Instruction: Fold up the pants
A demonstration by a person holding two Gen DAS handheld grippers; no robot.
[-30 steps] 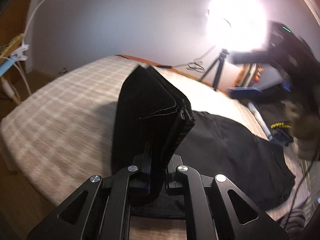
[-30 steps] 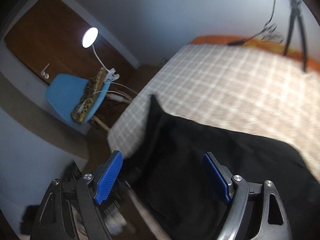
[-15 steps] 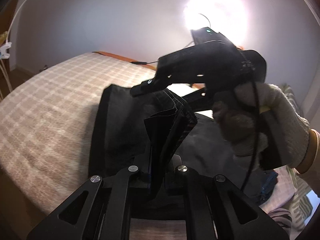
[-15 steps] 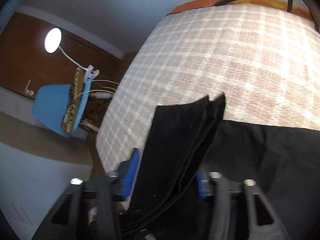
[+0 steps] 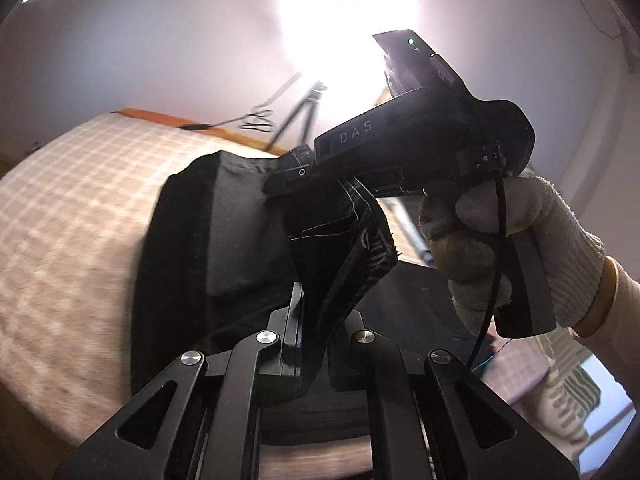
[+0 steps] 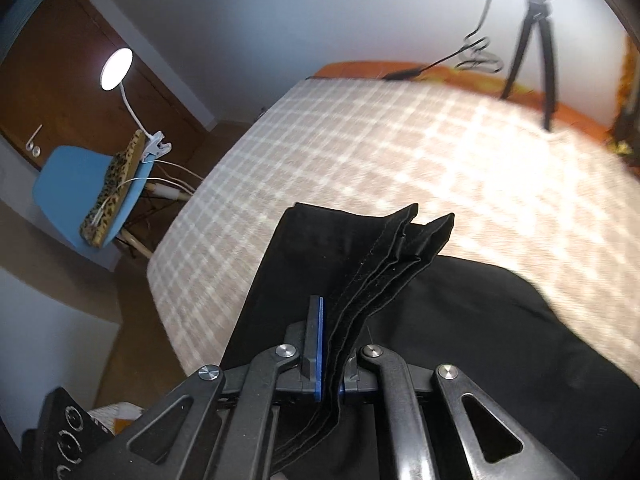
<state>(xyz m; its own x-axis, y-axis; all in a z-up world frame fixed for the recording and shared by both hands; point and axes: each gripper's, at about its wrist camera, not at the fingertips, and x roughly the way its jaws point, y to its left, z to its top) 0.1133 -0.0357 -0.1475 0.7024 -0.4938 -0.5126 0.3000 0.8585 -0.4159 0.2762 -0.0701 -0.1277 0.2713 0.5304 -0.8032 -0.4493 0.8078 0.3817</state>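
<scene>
Black pants (image 5: 224,240) lie on a beige checked bed (image 5: 68,208). My left gripper (image 5: 316,332) is shut on a bunched hem of the pants, held above the bed. My right gripper (image 6: 330,354) is shut on a stack of pant-leg hems (image 6: 384,264), also lifted. In the left wrist view the right gripper's body (image 5: 420,136), held by a white-gloved hand (image 5: 512,240), sits just beyond my left one, on the same fabric edge. The rest of the pants (image 6: 500,340) drape down onto the bed.
A tripod (image 6: 536,32) and cable stand at the bed's far edge by the wall. A blue chair (image 6: 80,188) with a clip lamp (image 6: 116,64) stands left of the bed. The bed's near edge (image 6: 172,320) drops to a wooden floor.
My right gripper came in from open, closed on the pant hems and lifted them. The left gripper kept its hold and both now hold the fabric edge close together.
</scene>
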